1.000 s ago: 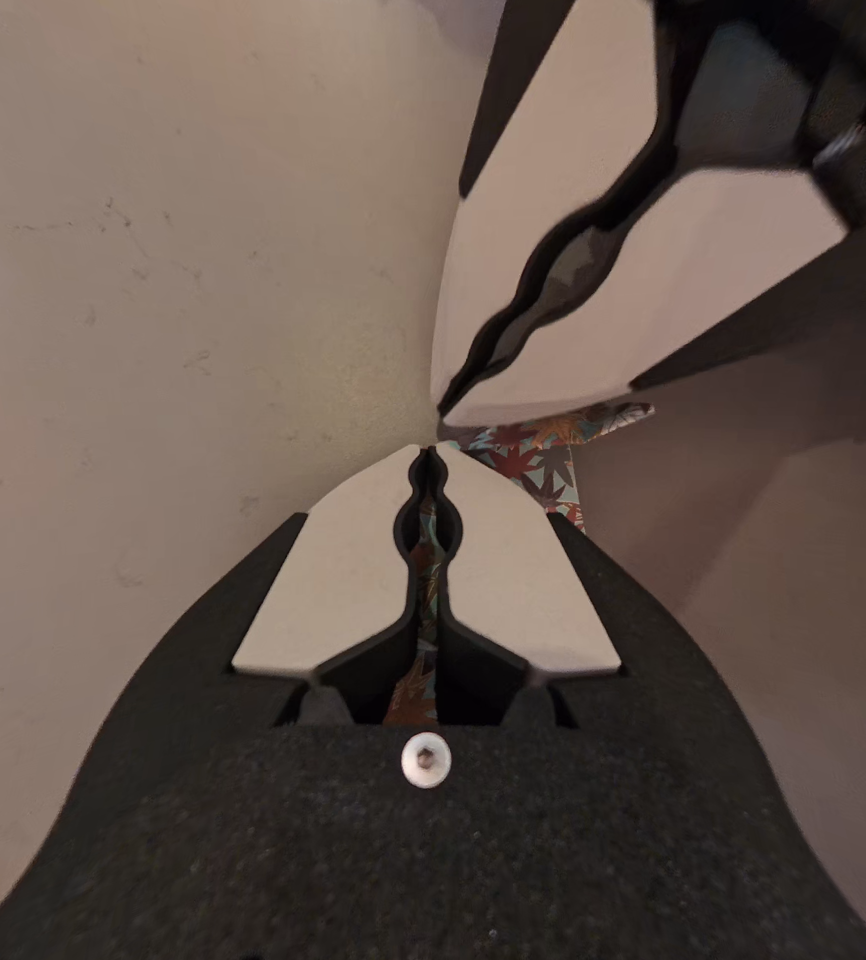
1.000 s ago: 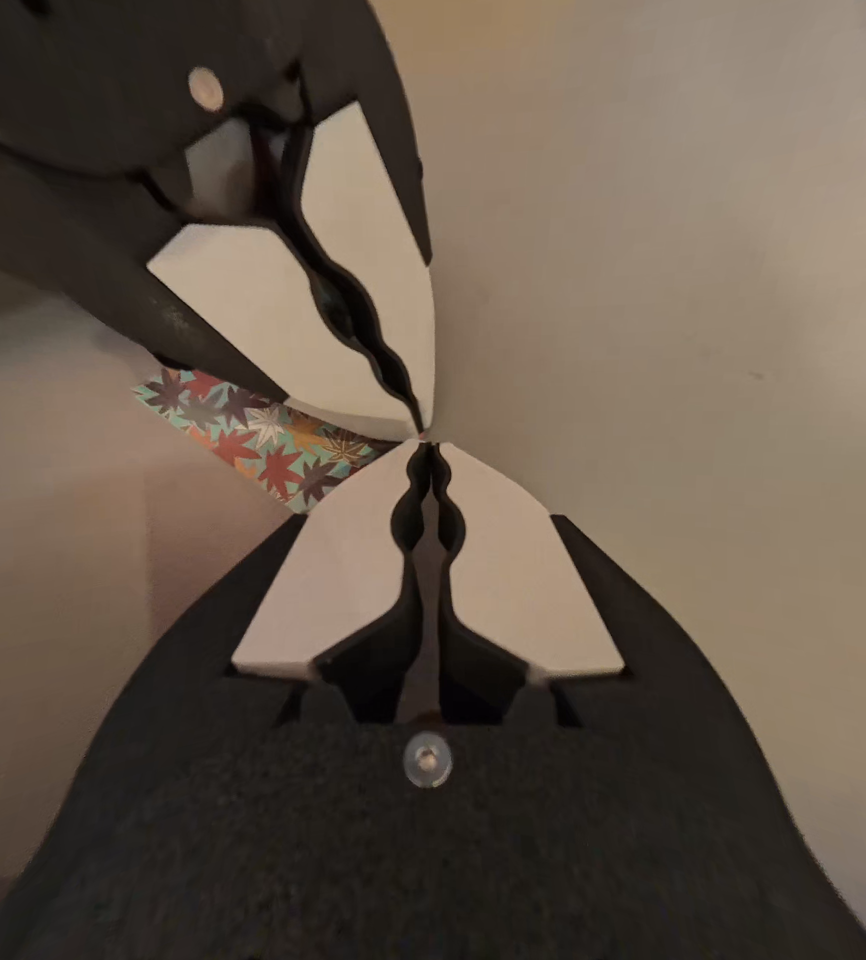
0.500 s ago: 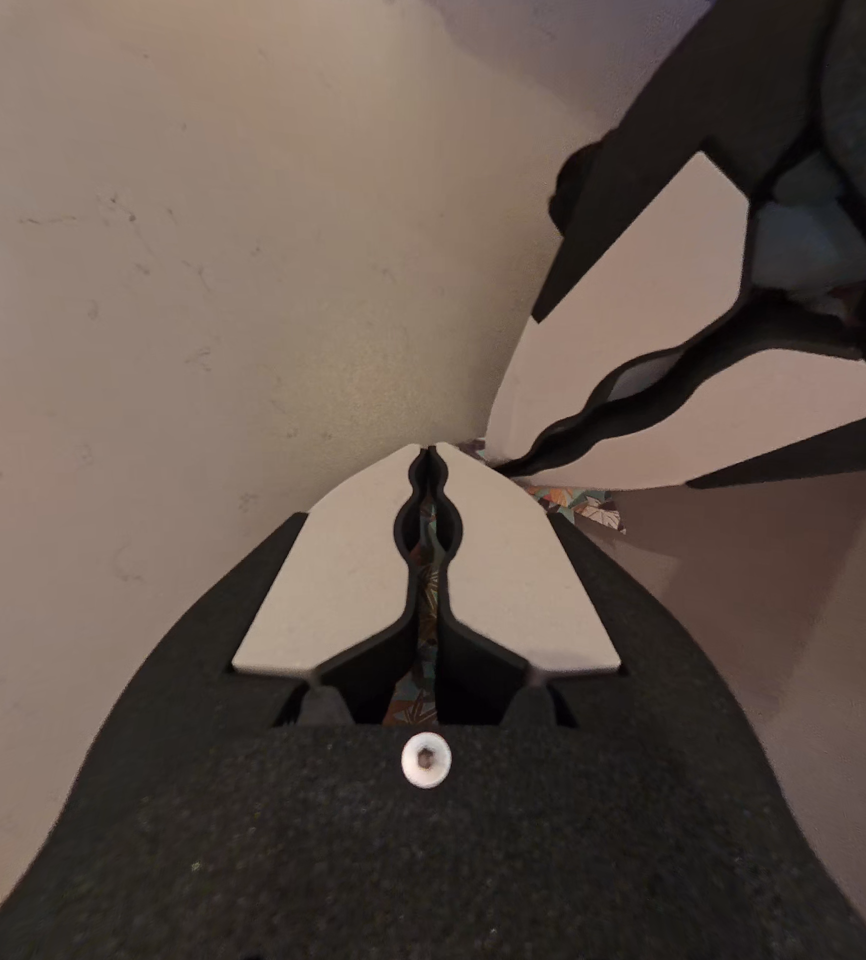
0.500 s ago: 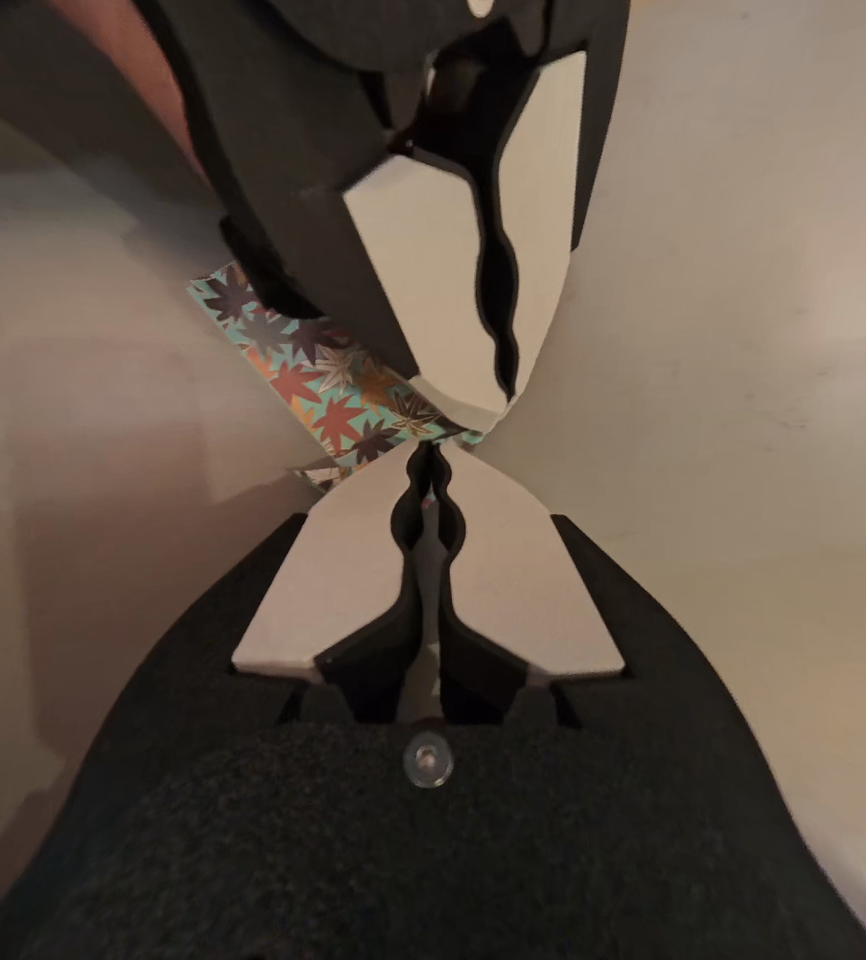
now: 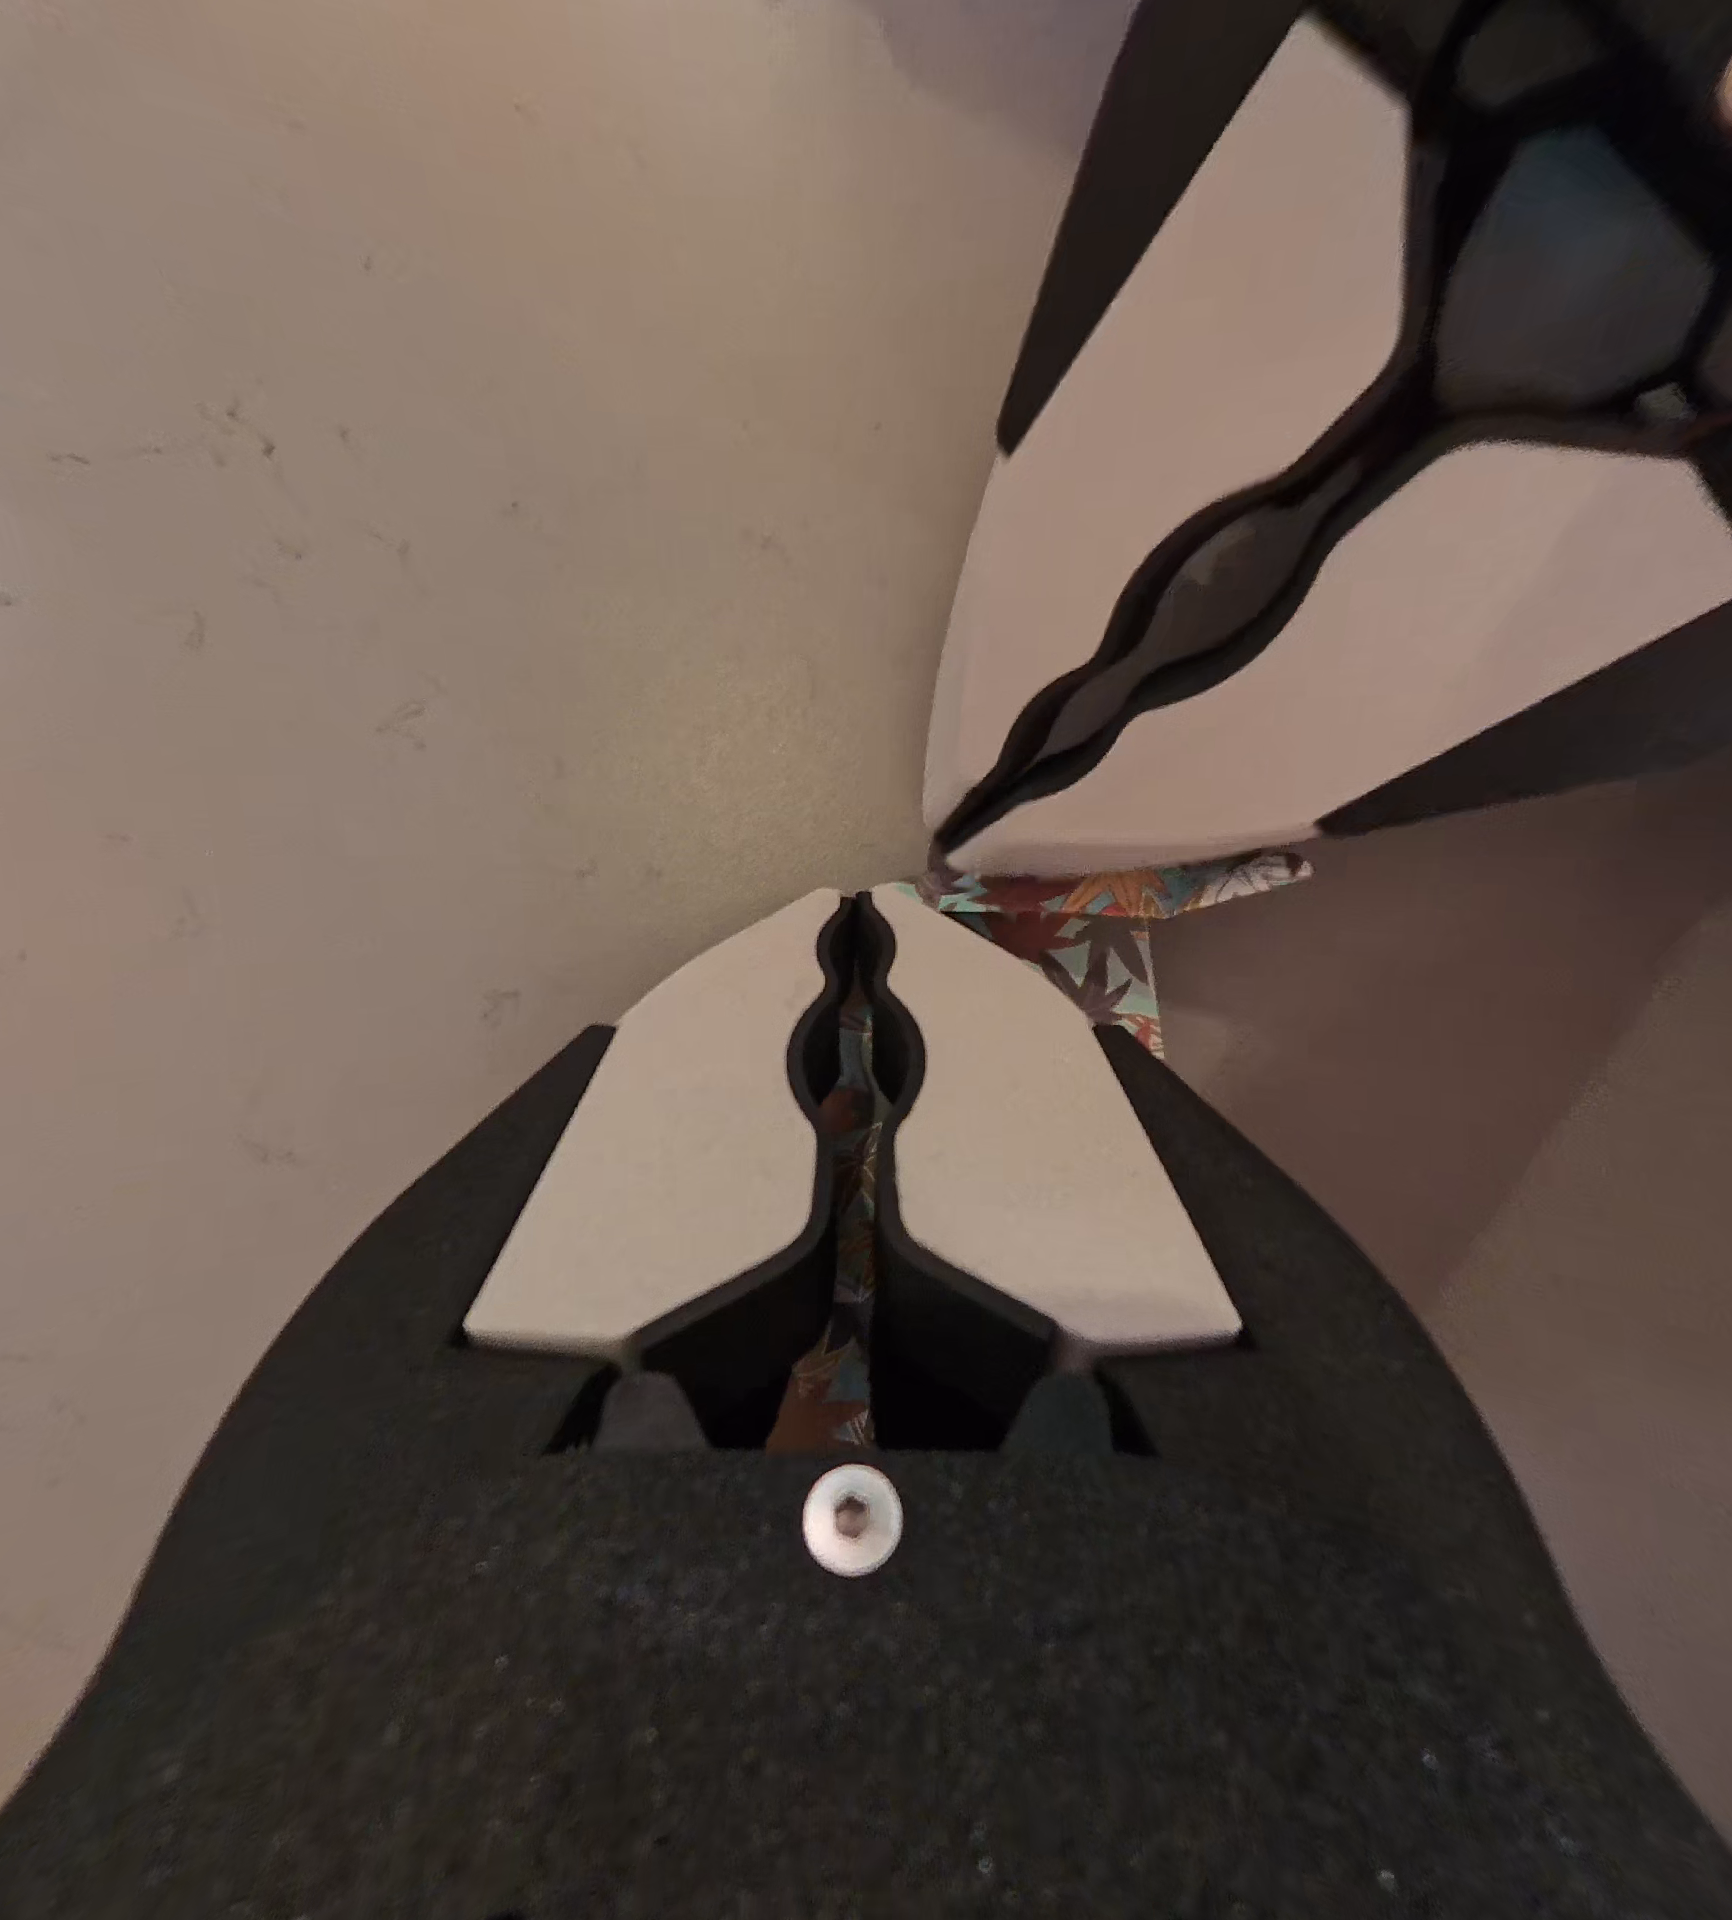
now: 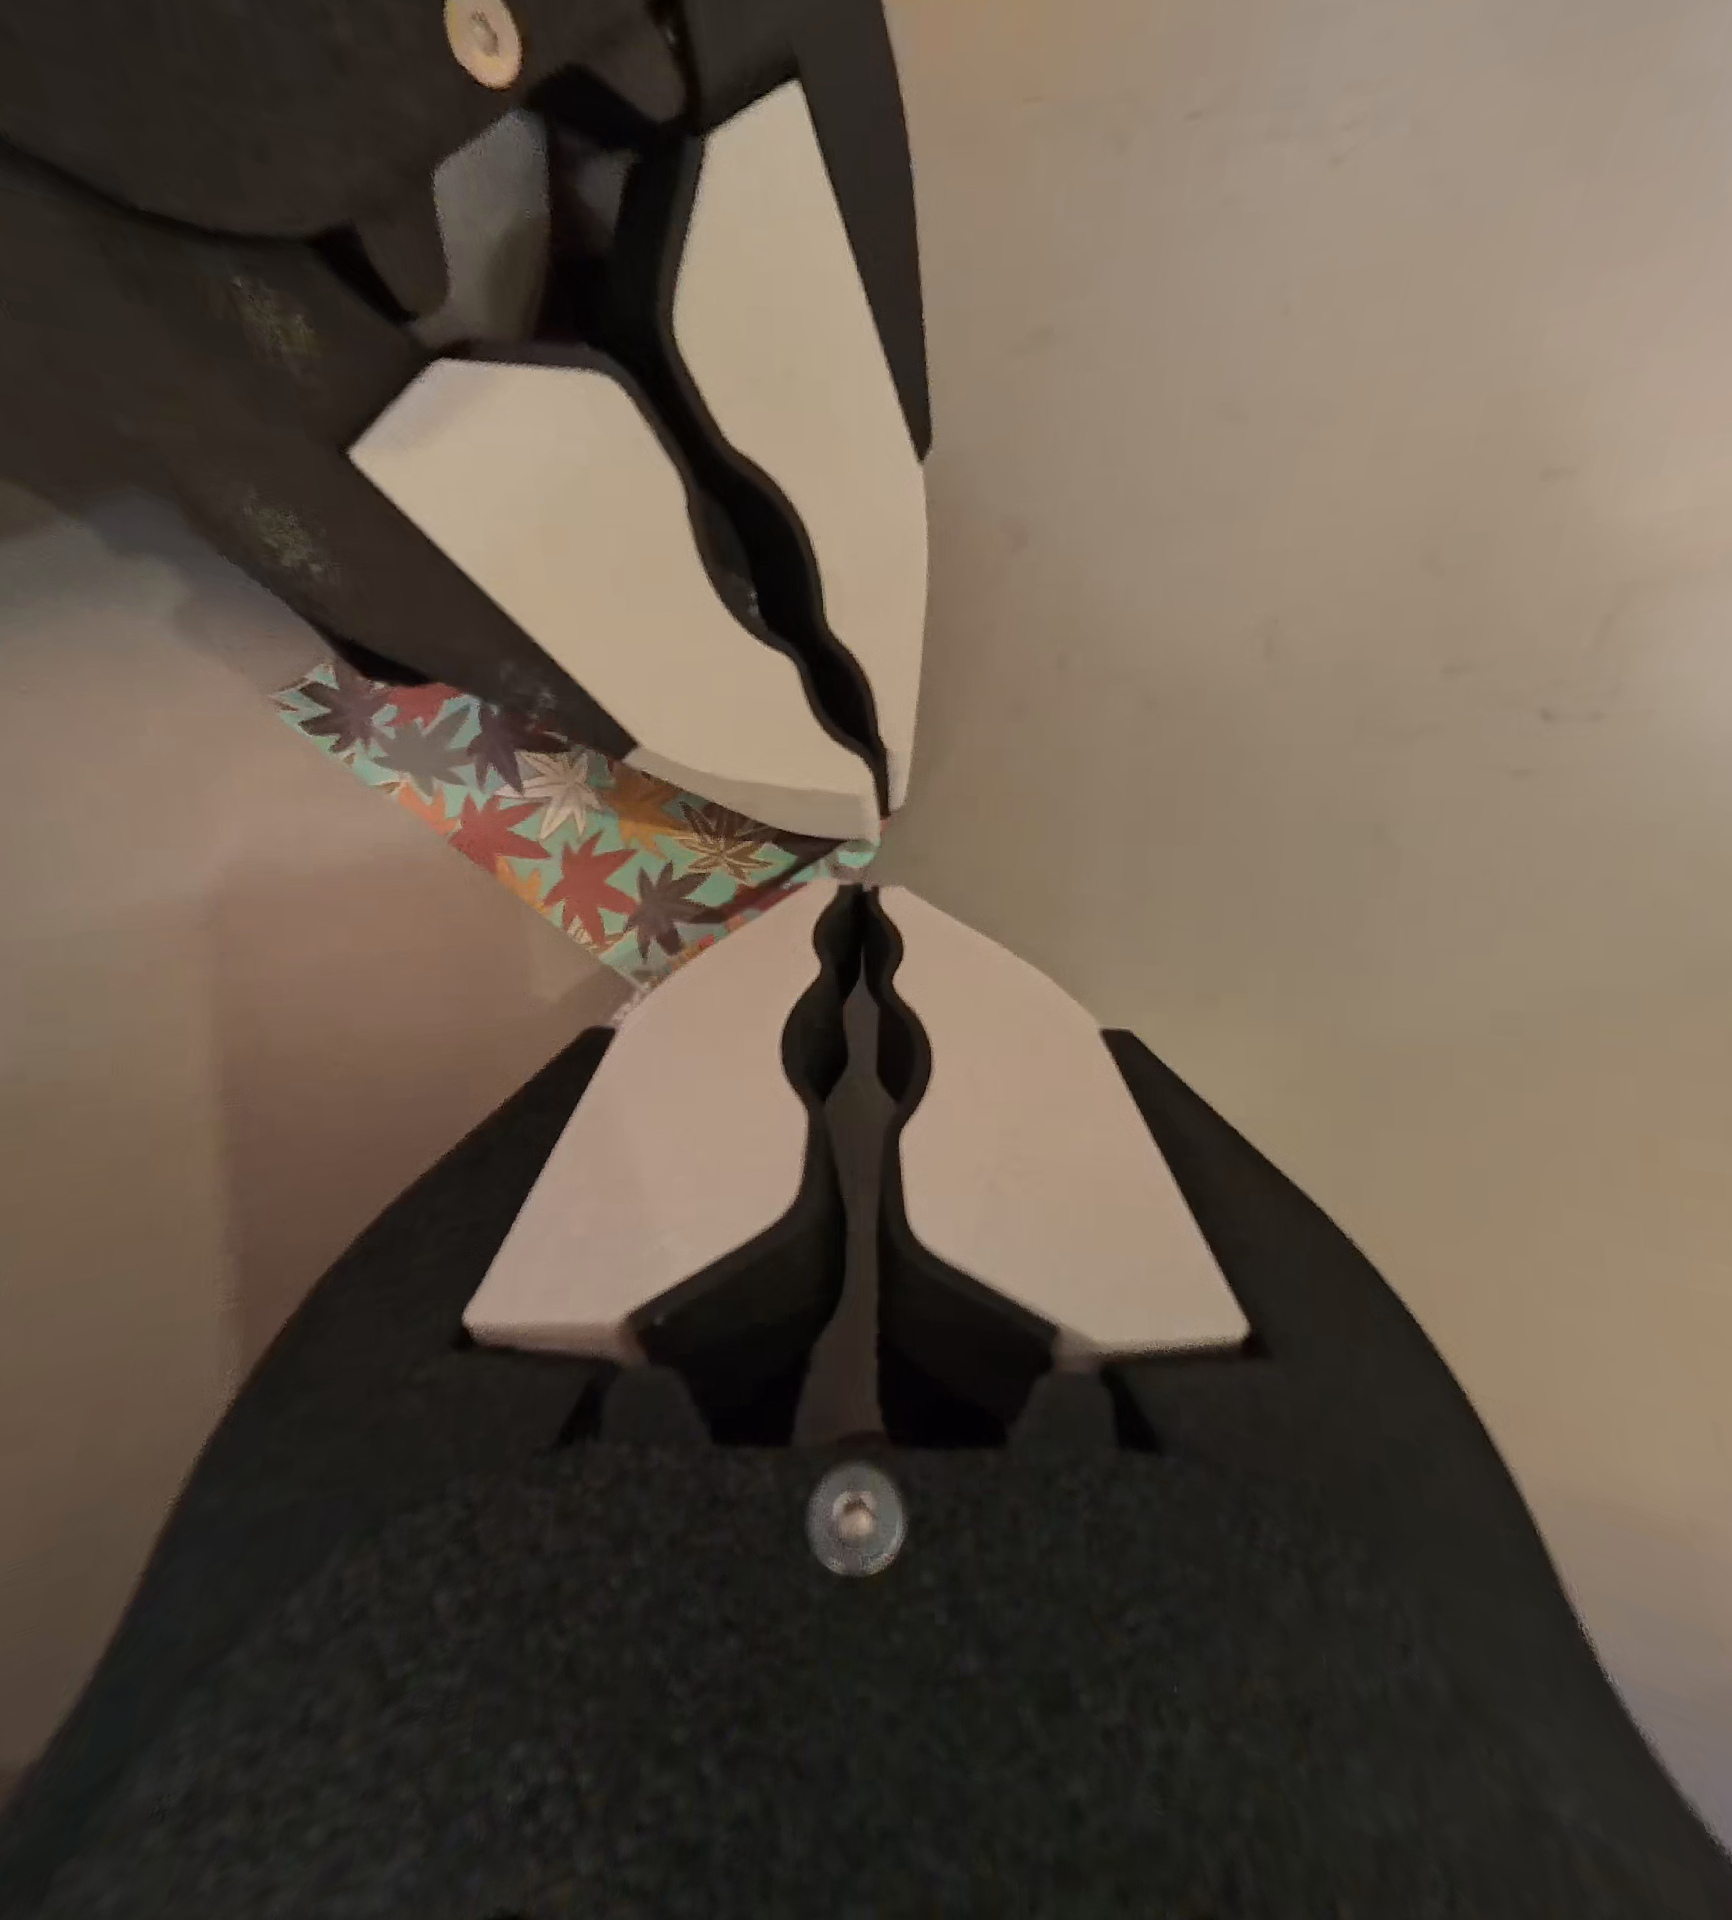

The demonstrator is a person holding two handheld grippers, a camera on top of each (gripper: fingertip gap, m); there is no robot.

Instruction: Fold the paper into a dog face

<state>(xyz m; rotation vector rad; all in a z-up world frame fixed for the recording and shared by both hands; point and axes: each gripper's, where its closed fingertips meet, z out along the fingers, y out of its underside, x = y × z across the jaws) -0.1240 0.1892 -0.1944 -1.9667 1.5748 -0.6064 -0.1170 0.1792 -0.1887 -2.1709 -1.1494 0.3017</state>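
Two hand-held grippers meet tip to tip over a plain beige bench (image 5: pixel 374 520), with one sheet of paper (image 6: pixel 571 842) between them. The paper is teal, printed with red, orange and dark leaves. The left hand-held gripper (image 5: pixel 857 904) is pinched tight on the paper, which runs back between its white fingers (image 5: pixel 696 1164). The right hand-held gripper (image 6: pixel 860 896) is also pressed together, its tips at the paper's edge; whether it grips the paper cannot be told. Each gripper's dark body hides much of the sheet.
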